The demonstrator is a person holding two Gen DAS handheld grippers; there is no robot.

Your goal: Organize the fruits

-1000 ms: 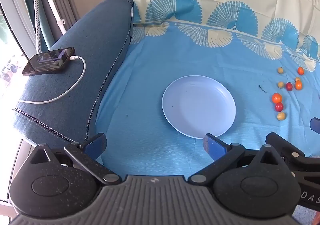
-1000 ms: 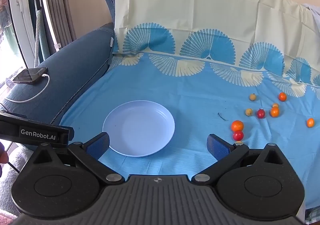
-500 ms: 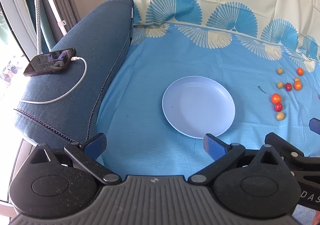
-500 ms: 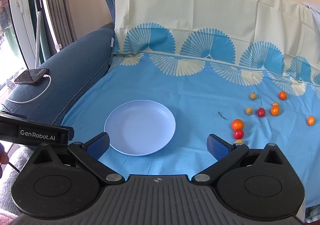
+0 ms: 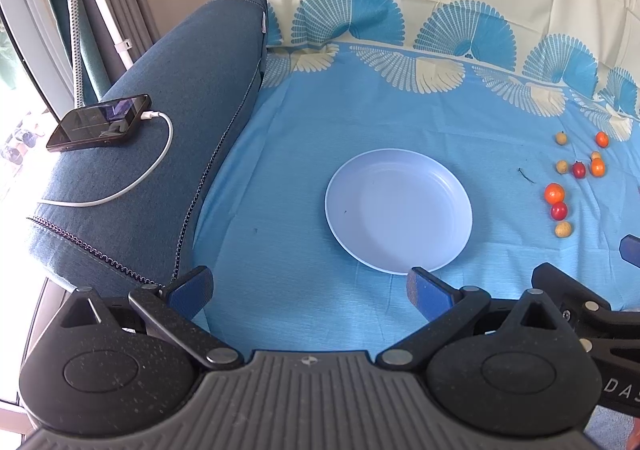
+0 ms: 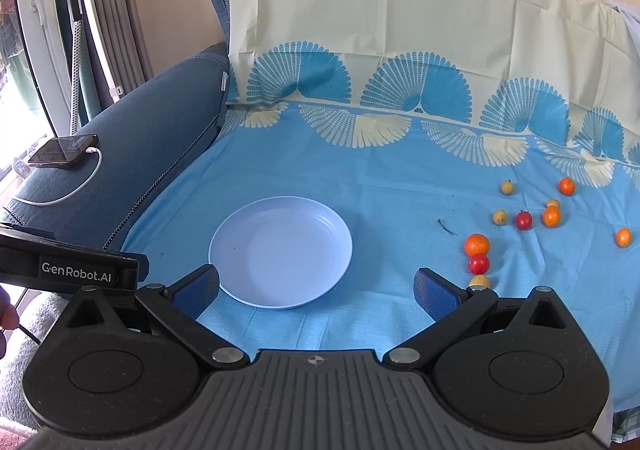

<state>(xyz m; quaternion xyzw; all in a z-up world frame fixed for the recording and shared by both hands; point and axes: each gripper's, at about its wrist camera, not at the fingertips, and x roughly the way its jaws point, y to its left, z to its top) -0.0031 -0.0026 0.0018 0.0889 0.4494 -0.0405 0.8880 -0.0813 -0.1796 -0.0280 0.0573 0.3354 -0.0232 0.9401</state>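
Observation:
An empty pale blue plate [image 5: 398, 210] [image 6: 280, 252] lies on the blue patterned sheet. Several small fruits lie loose to its right: an orange one [image 6: 477, 244] [image 5: 554, 193], a red one [image 6: 479, 263] [image 5: 559, 211], a yellow one [image 6: 479, 281] [image 5: 563, 229], and more orange, red and yellow ones farther back [image 6: 524, 220] [image 5: 579, 169]. My left gripper [image 5: 308, 290] is open and empty, just short of the plate's near edge. My right gripper [image 6: 316, 288] is open and empty over the plate's near rim; its right finger [image 6: 436, 296] is close to the yellow fruit.
A dark blue sofa arm [image 5: 168, 122] rises on the left, with a phone [image 5: 100, 122] and white charging cable [image 5: 132, 186] on it. A cream sheet covers the backrest [image 6: 380, 22]. A small dark stem [image 6: 446, 227] lies between plate and fruits. The left gripper's body [image 6: 76, 270] shows at the right wrist view's left edge.
Both views have shifted slightly; the plate and fruits sit a little differently in frame. Both grippers stay open and empty.

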